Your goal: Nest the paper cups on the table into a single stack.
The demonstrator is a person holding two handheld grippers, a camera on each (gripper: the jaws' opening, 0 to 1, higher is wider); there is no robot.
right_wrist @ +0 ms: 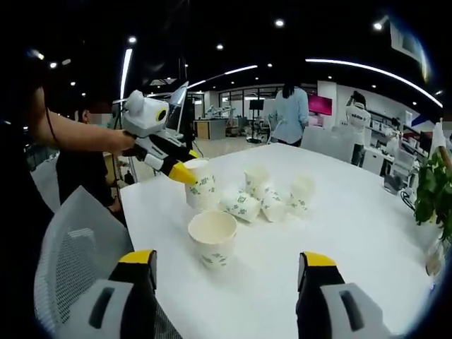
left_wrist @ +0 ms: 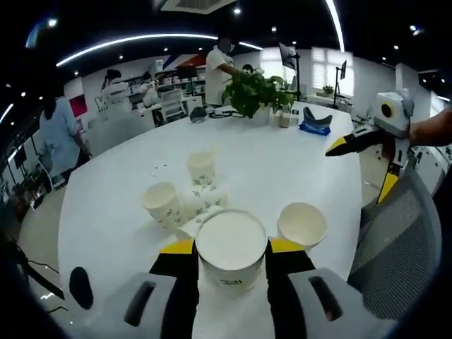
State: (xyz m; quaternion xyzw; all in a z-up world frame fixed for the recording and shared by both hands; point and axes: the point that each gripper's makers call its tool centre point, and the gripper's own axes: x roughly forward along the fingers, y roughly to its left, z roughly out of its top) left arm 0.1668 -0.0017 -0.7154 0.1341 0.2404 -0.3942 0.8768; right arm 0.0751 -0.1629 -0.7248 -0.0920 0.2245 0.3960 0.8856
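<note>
My left gripper (left_wrist: pixel 232 248) is shut on an upright white paper cup (left_wrist: pixel 232 239) with a green print, held just above the white table (left_wrist: pixel 106 212). Beyond it an open cup (left_wrist: pixel 301 224) stands on the right, a tilted cup (left_wrist: pixel 162 203) is on the left, two lie on their sides (left_wrist: pixel 205 200), and one stands further back (left_wrist: pixel 201 167). My right gripper (left_wrist: pixel 362 168) hovers open past the table's right edge. In the right gripper view, my right gripper (right_wrist: pixel 226 259) is open with nothing in it, in front of the standing cup (right_wrist: pixel 212 236). My left gripper (right_wrist: pixel 185 171) holds its cup (right_wrist: pixel 203 187) beside the lying cups (right_wrist: pixel 258 203).
A grey mesh chair (left_wrist: pixel 395 233) (right_wrist: pixel 74 247) stands at the table edge under my right gripper. A potted plant (left_wrist: pixel 254 92) and a blue object (left_wrist: pixel 314 121) sit at the far side of the table. People stand beyond at desks.
</note>
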